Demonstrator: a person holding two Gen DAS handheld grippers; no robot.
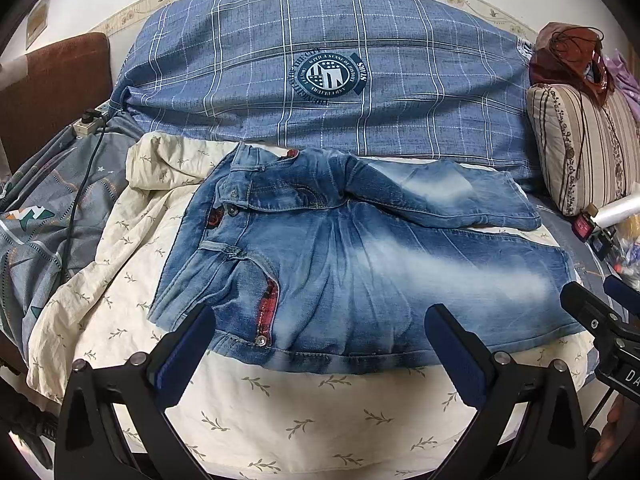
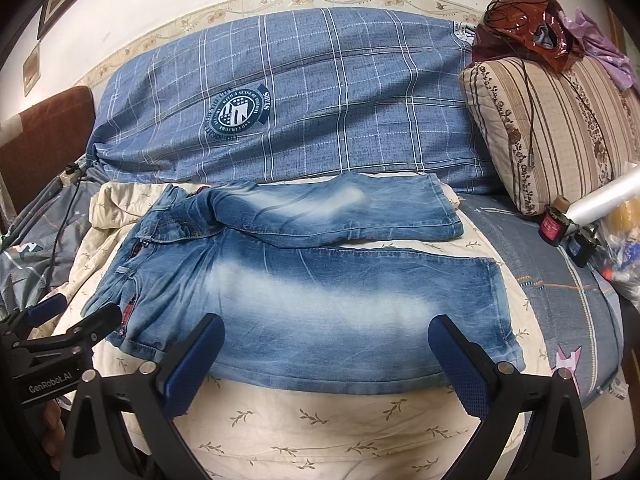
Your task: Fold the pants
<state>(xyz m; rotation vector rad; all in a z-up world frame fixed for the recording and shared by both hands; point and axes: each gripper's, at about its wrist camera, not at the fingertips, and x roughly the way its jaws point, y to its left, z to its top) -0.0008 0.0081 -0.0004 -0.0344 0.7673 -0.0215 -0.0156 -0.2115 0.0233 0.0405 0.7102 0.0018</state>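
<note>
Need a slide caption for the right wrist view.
Open right gripper hovers at near edge of jeans spread on a cream sheet; left gripper alongside.

On the body of my left claw (image 2: 76, 312), seen from the right wrist camera, I read "GenRobot.AI" in white. The left wrist view shows only "DA" on my right claw (image 1: 600, 300), cut off at the frame edge. The round emblem (image 2: 237, 116) on the blue plaid bedding (image 2: 360, 112) carries "WITH A SENSE OF HISTORY" and "STARS", printed upside down; its other lettering is too blurred to make out.
</note>
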